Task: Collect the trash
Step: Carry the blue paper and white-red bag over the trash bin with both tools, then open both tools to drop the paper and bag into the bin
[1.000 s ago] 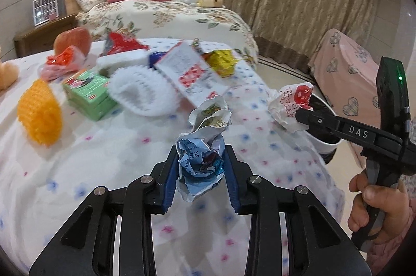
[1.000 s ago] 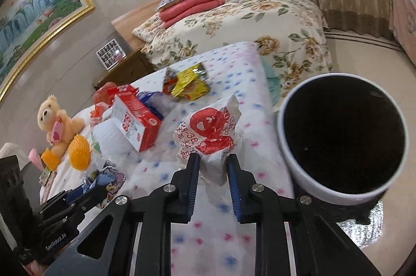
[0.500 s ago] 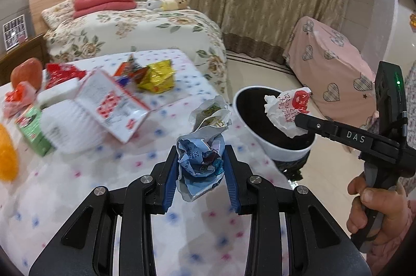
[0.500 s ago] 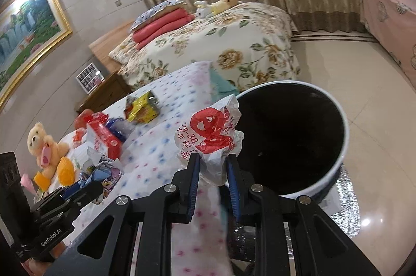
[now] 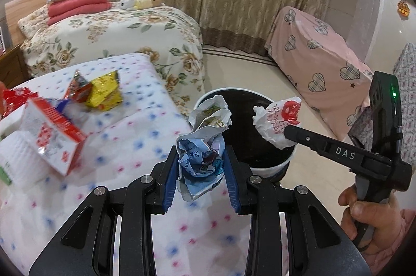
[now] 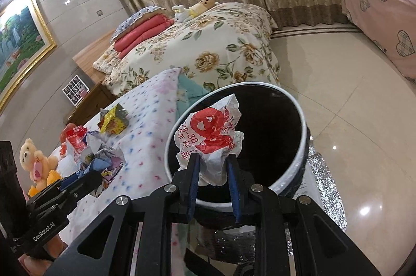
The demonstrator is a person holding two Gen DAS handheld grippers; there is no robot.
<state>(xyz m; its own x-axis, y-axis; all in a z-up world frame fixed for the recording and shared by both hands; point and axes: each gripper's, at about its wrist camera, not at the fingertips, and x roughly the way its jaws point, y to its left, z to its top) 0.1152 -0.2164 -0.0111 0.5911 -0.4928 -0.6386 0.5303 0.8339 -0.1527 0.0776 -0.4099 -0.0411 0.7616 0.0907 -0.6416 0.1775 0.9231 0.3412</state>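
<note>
Left wrist view, crumpled blue wrapper (image 5: 201, 159): pinched between the blue pads of the left gripper (image 5: 200, 172), jaws nearly closed on it, above the dotted bedspread (image 5: 135, 135) just beside the bin.
Right wrist view, white-and-red bag (image 6: 210, 140): clamped in the right gripper (image 6: 213, 182), jaws narrow, hanging over the bin's dark mouth.
Bin (image 6: 303, 117): white rim, black inside, on the tiled floor (image 6: 338, 83) against the bed's edge.
Bedspread: yellow packet (image 5: 104, 91), red-and-white carton (image 5: 52, 135).

Right gripper (image 6: 212, 166) clamped on crumpled white-and-red bag (image 6: 210, 138), held over black bin (image 6: 303, 146) beside bed (image 6: 145, 107).
</note>
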